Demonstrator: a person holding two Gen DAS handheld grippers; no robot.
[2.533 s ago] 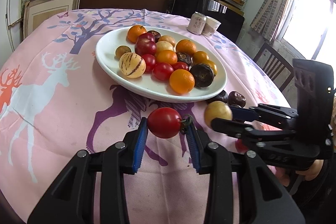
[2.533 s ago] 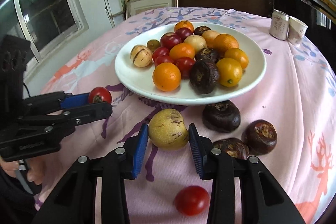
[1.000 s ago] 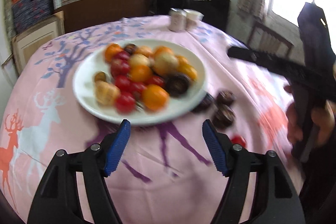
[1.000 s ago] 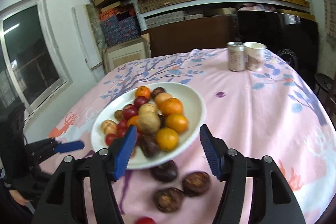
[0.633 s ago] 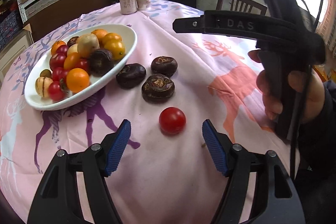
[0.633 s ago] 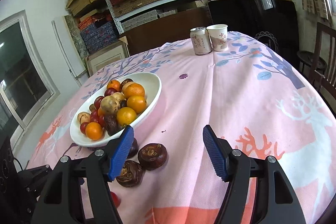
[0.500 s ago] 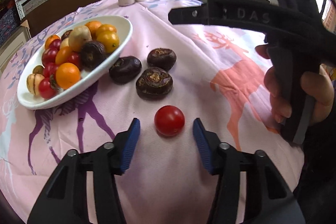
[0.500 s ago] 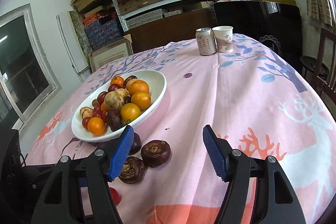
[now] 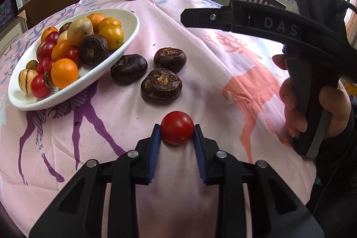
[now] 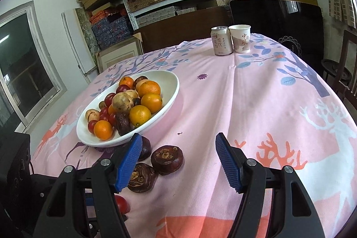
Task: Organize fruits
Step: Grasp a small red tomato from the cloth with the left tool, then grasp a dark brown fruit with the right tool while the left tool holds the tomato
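Pink tablecloth fills my view; my left gripper has just closed on the cherry tomato, plate upper left; right gripper wide, empty.

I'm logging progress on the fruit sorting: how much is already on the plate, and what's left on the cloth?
Most of the fruit sits heaped on the white plate. In hand: the left gripper has just been closing, and its pads now press the cherry tomato, which is on the tablecloth. Left: three dark water chestnuts lie loose beside the plate. The right gripper is open and empty.
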